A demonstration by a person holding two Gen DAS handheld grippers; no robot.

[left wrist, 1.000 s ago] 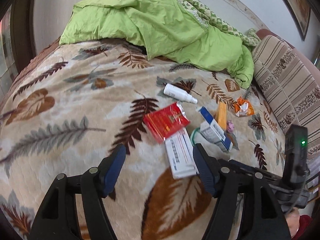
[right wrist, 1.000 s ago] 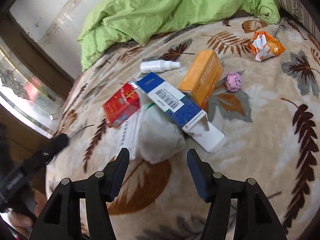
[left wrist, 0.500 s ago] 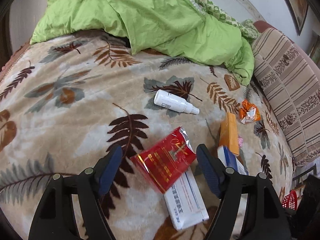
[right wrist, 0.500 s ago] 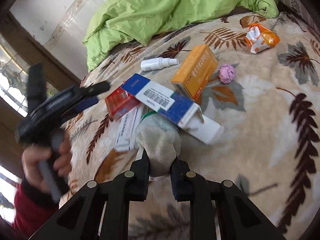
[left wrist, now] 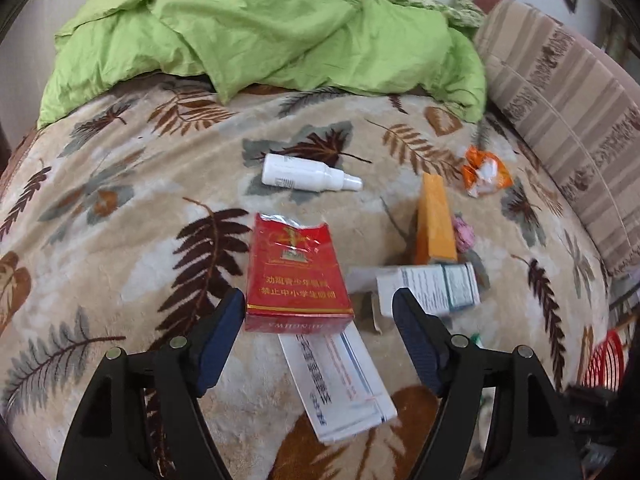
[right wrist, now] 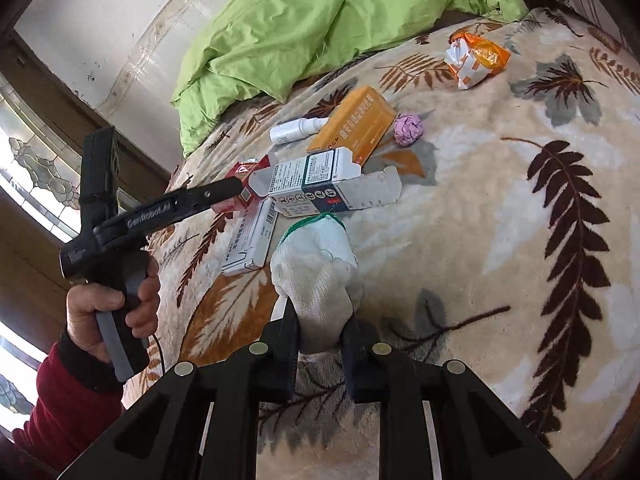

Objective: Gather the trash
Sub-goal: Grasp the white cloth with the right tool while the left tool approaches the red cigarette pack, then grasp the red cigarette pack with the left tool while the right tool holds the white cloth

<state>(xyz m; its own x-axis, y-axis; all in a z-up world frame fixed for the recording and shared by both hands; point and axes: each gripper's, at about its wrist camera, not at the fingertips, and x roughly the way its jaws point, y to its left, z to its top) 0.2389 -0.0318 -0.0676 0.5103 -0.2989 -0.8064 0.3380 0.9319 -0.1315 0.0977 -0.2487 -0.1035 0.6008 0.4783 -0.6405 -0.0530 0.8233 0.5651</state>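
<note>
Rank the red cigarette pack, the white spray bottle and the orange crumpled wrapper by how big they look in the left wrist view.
1. red cigarette pack, though it lies nearest the camera.
2. white spray bottle.
3. orange crumpled wrapper; close to the bottle, so unsure.

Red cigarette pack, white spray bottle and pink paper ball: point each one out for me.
Red cigarette pack [left wrist: 296, 276], left wrist view, middle of its printed face.
White spray bottle [left wrist: 298, 175], left wrist view, middle of its body.
Pink paper ball [right wrist: 408, 129], right wrist view, centre of the crumple.
</note>
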